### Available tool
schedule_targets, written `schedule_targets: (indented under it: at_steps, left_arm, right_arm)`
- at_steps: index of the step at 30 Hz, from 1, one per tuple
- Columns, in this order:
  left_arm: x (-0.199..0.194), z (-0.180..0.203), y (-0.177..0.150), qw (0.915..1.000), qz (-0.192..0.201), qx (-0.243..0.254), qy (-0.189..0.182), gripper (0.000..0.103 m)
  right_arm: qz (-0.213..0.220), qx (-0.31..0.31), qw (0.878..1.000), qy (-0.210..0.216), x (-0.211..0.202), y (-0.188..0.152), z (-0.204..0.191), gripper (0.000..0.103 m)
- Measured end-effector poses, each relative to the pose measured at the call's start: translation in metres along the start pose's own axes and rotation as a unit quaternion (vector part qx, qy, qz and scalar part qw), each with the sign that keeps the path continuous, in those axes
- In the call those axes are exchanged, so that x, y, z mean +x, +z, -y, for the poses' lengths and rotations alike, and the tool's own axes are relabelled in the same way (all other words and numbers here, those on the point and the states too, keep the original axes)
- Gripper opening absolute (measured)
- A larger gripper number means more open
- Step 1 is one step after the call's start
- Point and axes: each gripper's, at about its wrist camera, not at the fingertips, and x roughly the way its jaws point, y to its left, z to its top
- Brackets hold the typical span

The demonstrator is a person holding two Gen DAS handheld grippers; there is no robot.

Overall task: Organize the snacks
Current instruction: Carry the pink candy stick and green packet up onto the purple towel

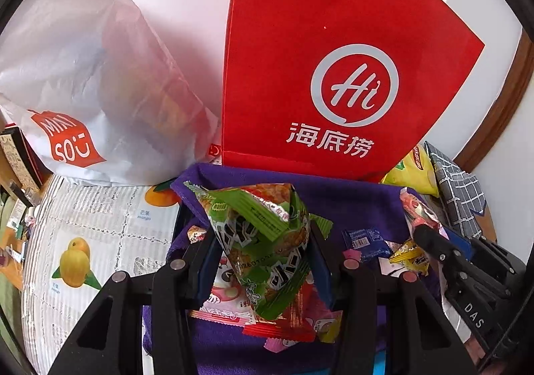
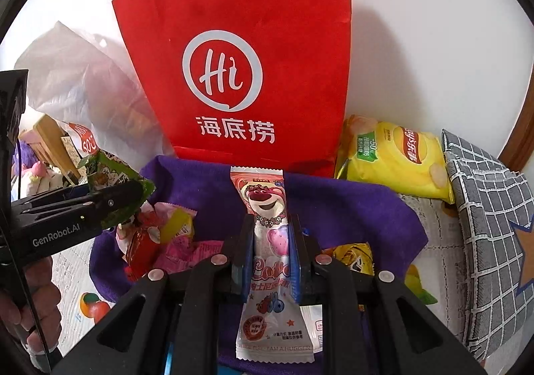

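Now, reading outward from each claw:

Left claw: my left gripper (image 1: 263, 261) is clenched on a green snack packet (image 1: 263, 241), pads pressing its crumpled sides, holding it up above the purple cloth (image 1: 350, 201).

Right claw: my right gripper (image 2: 268, 255) is clamped tight on a pink bear packet (image 2: 270, 241), a long thin stick held upright between the blue pads.

Loose pile: red, pink and yellow packets (image 2: 157, 241) lie on the purple cloth beside the left gripper; a small blue packet (image 1: 365, 241) and a gold one (image 2: 353, 255) lie near them.

Backdrop: a red paper bag (image 2: 247, 81) stands just behind the cloth, a white plastic bag (image 1: 83, 91) to its left, a yellow crisp bag (image 2: 397, 161) and a grey checked cloth (image 2: 490, 225) to its right.

Progress: I judge the sorting early to midway; two packets are lifted, neither is placed, and several remain on the cloth. I cannot tell where they are meant to go.

Writing: "Hi" and 海底捞 on the red bag; "MINISO" on the white bag; "Lay's 乐事" and "-50%" on the crisp bag; "Love" and "I AM A HUGGER" on the bear packet; "GenRobot.AI" on the gripper.
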Motion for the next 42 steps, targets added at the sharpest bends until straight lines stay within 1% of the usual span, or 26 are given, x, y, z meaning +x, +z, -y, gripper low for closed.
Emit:
schedule_targets:
  at_steps: [8,14,18,25,32,36,42]
  left_arm:
    - [0.002,-0.004,0.001,0.9999,-0.006,-0.009,-0.009,0.047]
    - [0.004,-0.004,0.002,0.9999,-0.008,-0.010,-0.009,0.047]
    - [0.005,-0.002,0.002,0.9999,-0.011,-0.008,-0.009,0.047]
    - [0.005,0.000,0.001,0.9998,-0.014,-0.004,-0.016,0.047]
    - [0.005,0.000,0.001,0.9997,-0.016,-0.003,-0.017,0.047]
    - [0.007,0.000,0.001,0.9997,-0.018,-0.001,-0.013,0.047]
    - [0.009,0.002,-0.001,0.9996,-0.023,0.001,-0.020,0.047]
  right_arm:
    - [0.007,0.016,1.000,-0.011,-0.007,0.002,0.016,0.019]
    - [0.008,0.021,1.000,-0.007,-0.009,0.002,0.020,0.019]
    - [-0.005,0.017,1.000,0.002,-0.002,0.000,0.015,0.019]
    - [-0.029,-0.005,1.000,0.006,0.012,-0.004,0.001,0.019]
    - [-0.062,0.006,0.998,0.005,0.028,-0.010,0.006,0.019]
    - [-0.072,0.008,0.997,-0.002,0.035,-0.012,0.008,0.020]
    - [-0.082,0.009,0.997,-0.004,0.041,-0.015,0.010,0.022]
